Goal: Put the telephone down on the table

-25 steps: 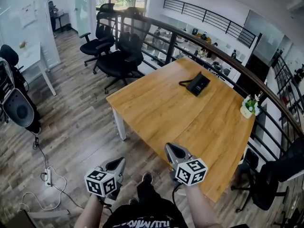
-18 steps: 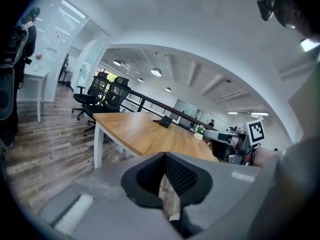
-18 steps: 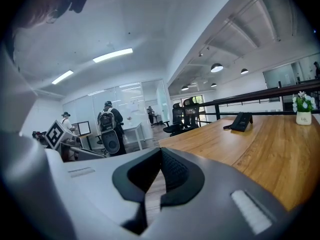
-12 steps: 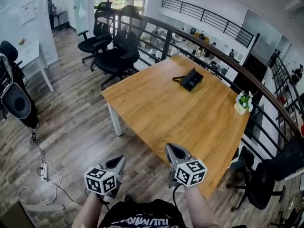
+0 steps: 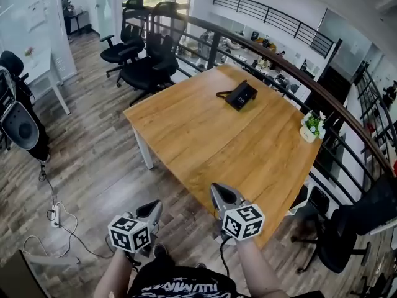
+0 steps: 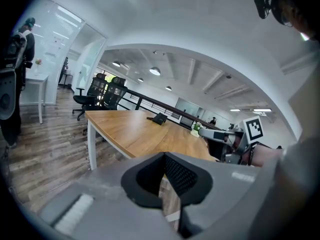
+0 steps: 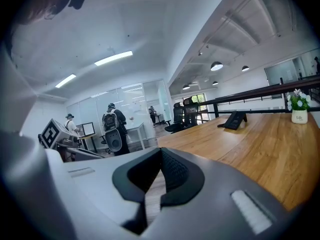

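Observation:
The black telephone [image 5: 240, 95] lies on the far side of the wooden table [image 5: 211, 148], its cord trailing to the left. It also shows small in the left gripper view [image 6: 159, 118] and in the right gripper view [image 7: 232, 120]. Both grippers are held low in front of the person, short of the table's near edge. My left gripper [image 5: 154, 206] is shut and empty over the floor. My right gripper [image 5: 218, 191] is shut and empty by the table's near corner. Each one's jaws [image 6: 162, 184] [image 7: 160, 181] meet with nothing between them.
A small potted plant [image 5: 309, 128] stands at the table's right edge. Black office chairs [image 5: 146, 61] stand beyond the far left corner, and another chair [image 5: 347, 241] at the right. A railing [image 5: 322, 98] runs behind the table. People [image 7: 111, 129] stand far off by desks.
The table and telephone have slid up and left in the head view as the person moves. Both grippers have stayed shut and empty, shifting slightly left.

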`<state>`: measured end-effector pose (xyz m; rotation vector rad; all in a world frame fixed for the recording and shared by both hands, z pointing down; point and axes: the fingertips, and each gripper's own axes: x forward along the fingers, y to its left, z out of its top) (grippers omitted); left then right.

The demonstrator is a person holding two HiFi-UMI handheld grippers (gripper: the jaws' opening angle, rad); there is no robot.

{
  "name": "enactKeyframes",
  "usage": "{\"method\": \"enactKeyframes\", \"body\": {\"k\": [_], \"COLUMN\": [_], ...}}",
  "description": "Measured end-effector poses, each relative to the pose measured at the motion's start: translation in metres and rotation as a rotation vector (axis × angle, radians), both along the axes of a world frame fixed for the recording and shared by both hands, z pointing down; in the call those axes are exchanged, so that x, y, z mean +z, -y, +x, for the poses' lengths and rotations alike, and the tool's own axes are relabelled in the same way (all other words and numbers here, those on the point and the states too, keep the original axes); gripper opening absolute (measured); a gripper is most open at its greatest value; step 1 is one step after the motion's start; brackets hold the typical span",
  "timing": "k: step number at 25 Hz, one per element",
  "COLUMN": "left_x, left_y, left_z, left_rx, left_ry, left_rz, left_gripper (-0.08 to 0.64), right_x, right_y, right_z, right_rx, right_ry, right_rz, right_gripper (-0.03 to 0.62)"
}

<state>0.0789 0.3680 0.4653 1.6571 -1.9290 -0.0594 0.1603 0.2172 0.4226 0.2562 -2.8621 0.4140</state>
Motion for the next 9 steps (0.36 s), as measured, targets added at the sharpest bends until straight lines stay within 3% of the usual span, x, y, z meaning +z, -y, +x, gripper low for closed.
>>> {"method": "enactKeyframes", "body": {"k": [9], "left_x": [-0.007], "left_y": [0.001], "left_z": [0.038], "left_rx": [-0.004], "left_ry": [0.006], "left_rz": [-0.002], "left_gripper": [0.002], "right_x": [-0.002], "right_y": [-0.007], "right_z": [0.041], "right_rx": [-0.005], "right_ry": [-0.001], "right_rz": [-0.006], "right_gripper": [-0.002]}}
